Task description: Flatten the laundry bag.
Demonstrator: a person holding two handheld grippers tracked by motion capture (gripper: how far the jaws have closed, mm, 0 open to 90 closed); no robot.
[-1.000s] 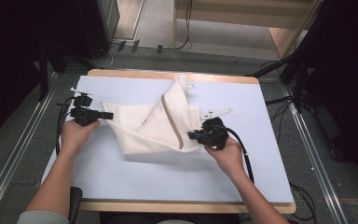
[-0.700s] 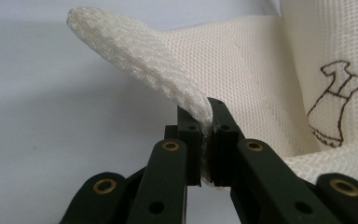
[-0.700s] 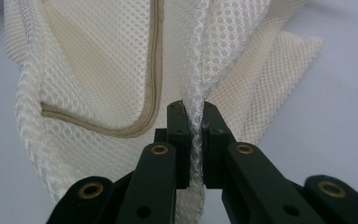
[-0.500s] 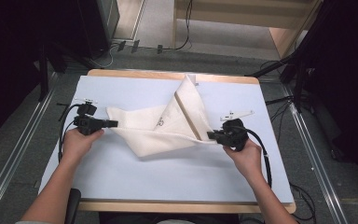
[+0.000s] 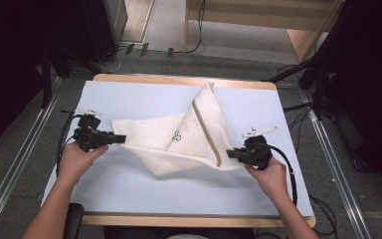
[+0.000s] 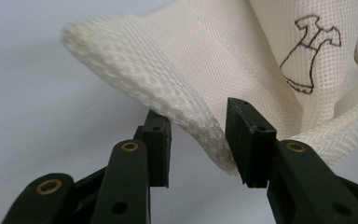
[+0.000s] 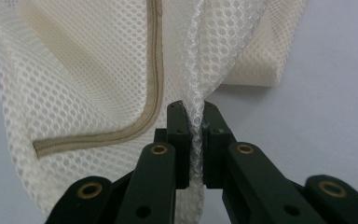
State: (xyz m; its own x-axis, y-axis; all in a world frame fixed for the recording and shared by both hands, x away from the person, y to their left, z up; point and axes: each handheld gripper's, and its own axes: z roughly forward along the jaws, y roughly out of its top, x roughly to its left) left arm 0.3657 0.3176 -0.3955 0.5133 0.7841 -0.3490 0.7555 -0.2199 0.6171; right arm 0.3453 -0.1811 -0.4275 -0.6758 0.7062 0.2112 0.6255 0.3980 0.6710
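A white mesh laundry bag [image 5: 179,137] with a tan zip [image 5: 206,132] and a small drawn dress mark [image 5: 177,134] lies spread across the blue table. My left gripper [image 5: 121,139] is at its left corner. Its jaws have just been opening. In the left gripper view the bag's folded corner [image 6: 205,60] sags between the parted pads of that gripper [image 6: 198,135], with a gap on one side. My right gripper [image 5: 230,154] is at the bag's right corner. In the right gripper view this gripper [image 7: 195,121] is shut on a pinch of mesh [image 7: 98,70] beside the zip [image 7: 154,56].
The table [image 5: 144,194] has a wooden rim and bare blue surface in front of the bag. Metal rails [image 5: 10,164] run along the floor on both sides. Cables and a wooden unit [image 5: 303,40] lie beyond the far edge.
Both hands moved apart, the right one farther right and nearer, pulling the bag out wider and flatter. The left jaws went from shut on the corner to parted.
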